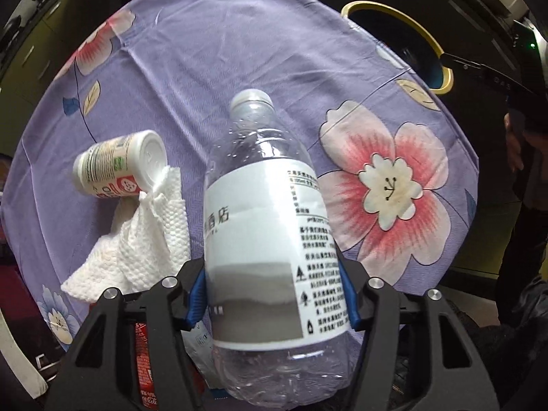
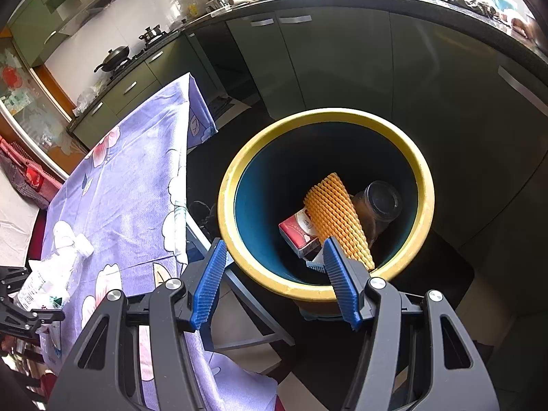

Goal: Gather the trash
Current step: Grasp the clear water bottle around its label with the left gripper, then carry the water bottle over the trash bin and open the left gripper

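The left gripper clamped the water bottle low — best carried level toward the yellow-rimmed bin at upper right, while the right gripper hung wide, empty.

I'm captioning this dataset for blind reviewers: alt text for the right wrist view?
The open, empty right gripper hovers over a yellow-rimmed bin holding an orange foam net, a red box and a jar. A floral-clothed table stands left.

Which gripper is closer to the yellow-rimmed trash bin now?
Right. The right gripper hangs open just above the trash bin rim; the left gripper holds the water bottle over the table, farther away.
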The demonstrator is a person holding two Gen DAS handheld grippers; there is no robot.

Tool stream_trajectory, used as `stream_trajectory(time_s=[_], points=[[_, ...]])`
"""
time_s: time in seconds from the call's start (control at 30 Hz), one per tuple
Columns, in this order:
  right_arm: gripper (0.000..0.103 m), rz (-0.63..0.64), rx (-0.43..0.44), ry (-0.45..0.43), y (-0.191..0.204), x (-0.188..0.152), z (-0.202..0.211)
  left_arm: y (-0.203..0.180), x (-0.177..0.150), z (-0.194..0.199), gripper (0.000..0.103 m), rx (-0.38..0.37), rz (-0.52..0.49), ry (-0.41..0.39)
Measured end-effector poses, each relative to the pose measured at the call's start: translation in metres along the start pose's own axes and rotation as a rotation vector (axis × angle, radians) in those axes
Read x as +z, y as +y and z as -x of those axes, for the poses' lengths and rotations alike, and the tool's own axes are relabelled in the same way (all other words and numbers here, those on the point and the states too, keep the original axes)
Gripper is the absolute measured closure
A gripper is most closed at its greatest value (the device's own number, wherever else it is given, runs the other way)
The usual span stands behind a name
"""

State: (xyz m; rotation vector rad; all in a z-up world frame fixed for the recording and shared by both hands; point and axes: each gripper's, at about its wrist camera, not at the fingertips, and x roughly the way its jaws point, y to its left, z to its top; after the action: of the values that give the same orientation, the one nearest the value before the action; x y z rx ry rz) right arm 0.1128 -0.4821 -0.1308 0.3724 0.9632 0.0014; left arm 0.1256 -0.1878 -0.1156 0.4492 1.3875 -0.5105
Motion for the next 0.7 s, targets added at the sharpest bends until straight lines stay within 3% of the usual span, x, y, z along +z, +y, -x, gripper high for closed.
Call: stream_trajectory(time_s=[0.7], points=[[0.044, -0.015, -0.001, -0.003, -0.006, -0.004, -0.001, -0.006, 0.013, 0.033, 0.050, -0.006, -0.039, -0.070]])
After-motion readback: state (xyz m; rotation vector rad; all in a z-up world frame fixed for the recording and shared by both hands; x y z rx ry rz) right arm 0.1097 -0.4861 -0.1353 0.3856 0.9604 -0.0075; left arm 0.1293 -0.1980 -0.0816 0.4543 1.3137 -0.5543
